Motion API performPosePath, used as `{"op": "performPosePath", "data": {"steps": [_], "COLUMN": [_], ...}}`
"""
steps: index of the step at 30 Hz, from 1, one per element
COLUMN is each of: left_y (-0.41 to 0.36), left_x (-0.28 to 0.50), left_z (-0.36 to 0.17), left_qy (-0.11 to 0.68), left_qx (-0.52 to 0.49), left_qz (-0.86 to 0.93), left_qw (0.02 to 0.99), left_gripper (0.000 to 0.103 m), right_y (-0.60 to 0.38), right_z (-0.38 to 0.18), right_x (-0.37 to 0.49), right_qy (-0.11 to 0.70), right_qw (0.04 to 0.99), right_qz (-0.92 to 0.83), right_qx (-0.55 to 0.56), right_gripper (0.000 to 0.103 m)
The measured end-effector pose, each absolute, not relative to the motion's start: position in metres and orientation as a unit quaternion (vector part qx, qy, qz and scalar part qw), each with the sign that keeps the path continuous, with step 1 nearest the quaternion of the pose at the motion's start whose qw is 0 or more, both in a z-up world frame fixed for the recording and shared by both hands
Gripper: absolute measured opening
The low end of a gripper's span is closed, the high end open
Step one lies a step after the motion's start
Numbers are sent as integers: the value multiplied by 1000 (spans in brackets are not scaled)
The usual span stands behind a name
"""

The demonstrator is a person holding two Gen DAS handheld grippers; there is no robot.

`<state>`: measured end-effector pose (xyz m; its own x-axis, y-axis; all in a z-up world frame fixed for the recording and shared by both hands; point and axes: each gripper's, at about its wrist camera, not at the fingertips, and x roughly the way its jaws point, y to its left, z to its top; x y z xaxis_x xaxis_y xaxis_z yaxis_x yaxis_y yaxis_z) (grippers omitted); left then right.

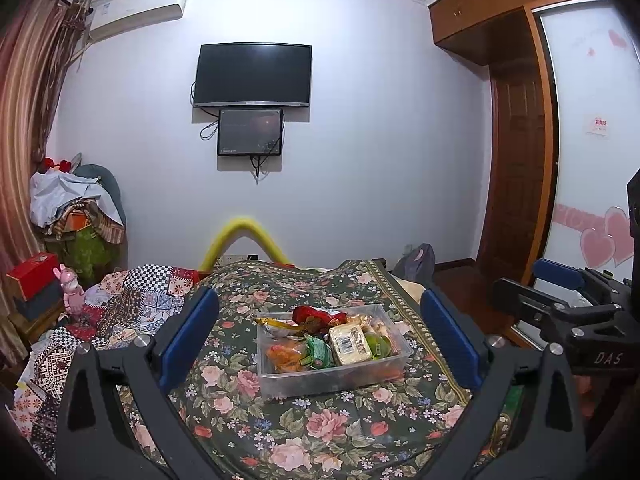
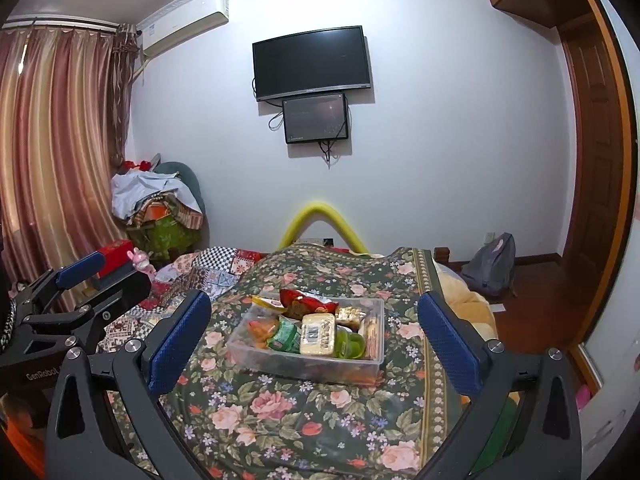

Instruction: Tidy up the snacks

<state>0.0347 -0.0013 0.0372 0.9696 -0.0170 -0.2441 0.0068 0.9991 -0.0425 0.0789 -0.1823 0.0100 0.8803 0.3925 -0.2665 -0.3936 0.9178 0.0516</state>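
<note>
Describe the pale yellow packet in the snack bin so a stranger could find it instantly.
On the floral bedspread stands a clear plastic bin of snacks. The pale yellow packet lies on top near its middle, the only one showing a black barcode.

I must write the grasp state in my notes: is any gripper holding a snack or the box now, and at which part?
Nothing is held. The left gripper and the right gripper both stand open, short of the clear box of snacks.
</note>
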Motion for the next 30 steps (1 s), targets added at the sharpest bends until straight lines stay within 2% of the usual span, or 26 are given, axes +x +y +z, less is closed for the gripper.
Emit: {"op": "performPosePath", "data": {"steps": [30], "left_y": [2], "left_x": [33], "left_z": [36], "left_qy": [127], "left_qx": [-23], "left_qz": [-14], "left_qw": [992], "left_gripper": [103], "right_y": [-179], "right_z": [13], "right_x": [75], "right_qy": [127], "right_qw": [974], "right_qz": [189], "right_qx": [-10], "right_gripper": [103]}}
